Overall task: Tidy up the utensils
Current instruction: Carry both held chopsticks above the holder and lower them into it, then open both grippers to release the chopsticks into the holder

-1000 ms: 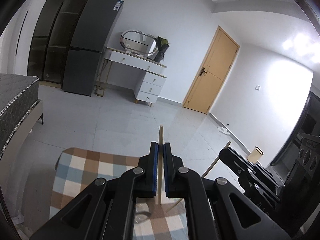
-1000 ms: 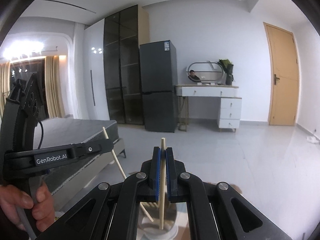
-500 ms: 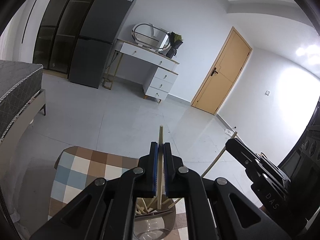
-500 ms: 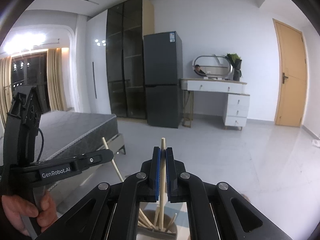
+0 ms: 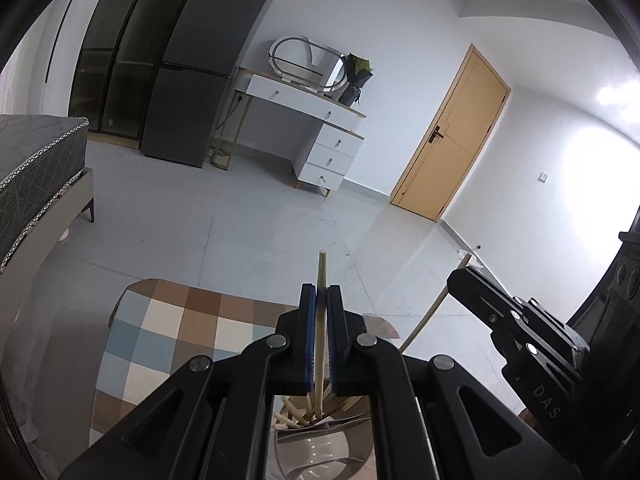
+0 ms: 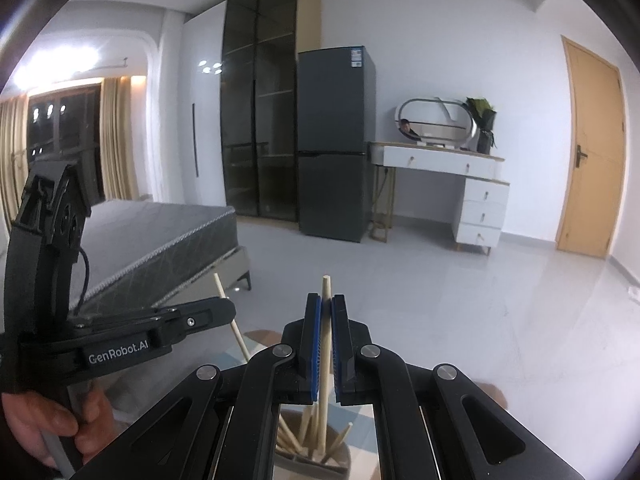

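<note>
pale wood: i have a chopstick in each gripper, both hanging over the holder [image 5: 320,446] at 6 o'clock in both wrist views; my left gripper [image 5: 321,336] has its blue-padded fingers [image 5: 307,344] clenched on the left chopstick [image 5: 321,320], whose lower tip sits among the sticks already in the cup; my right gripper [image 6: 326,344] is likewise grasping the right chopstick [image 6: 326,336], upright, its lower end down at the cup mouth; the cup stands on the checked cloth [image 5: 160,332] of the desk, which spreads toward 9 o'clock in the left view.

the risks, as i judge them: the two grippers are close, the right one showing at 3 o'clock in the left view and the left at 9 o'clock in the right, so the bodies or the two sticks could knock together; a stick could land on the heads of those inside and bounce out if i let go too high; pushing down while clamped could tip the light cup; i cannot tell how deep either tip truly is.
</note>
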